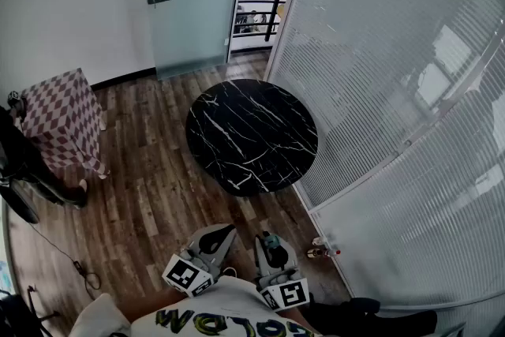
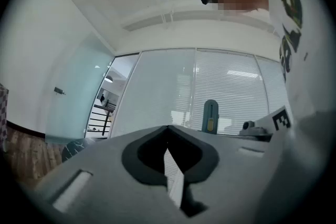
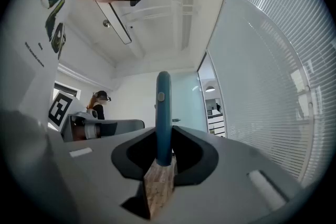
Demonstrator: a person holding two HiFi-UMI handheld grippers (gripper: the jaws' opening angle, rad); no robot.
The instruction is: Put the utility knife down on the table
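Observation:
The teal utility knife (image 3: 163, 113) stands upright between the jaws of my right gripper (image 3: 163, 136), which is shut on its lower end. In the head view this gripper (image 1: 272, 247) sits low in the picture with the knife (image 1: 271, 240) in it, well short of the round black marble table (image 1: 251, 136). The left gripper view also catches the knife (image 2: 210, 116) off to the right. My left gripper (image 1: 222, 234) hangs beside the right one with nothing in it, its jaws (image 2: 168, 134) drawn together to a thin slit. Both grippers point roughly level.
A glass wall with blinds (image 1: 410, 130) runs along the right, close to the table. A box under a checkered cloth (image 1: 61, 118) and a person in dark clothes (image 1: 24, 170) are at the left. A cable (image 1: 79, 268) and a small object (image 1: 322, 251) lie on the wooden floor.

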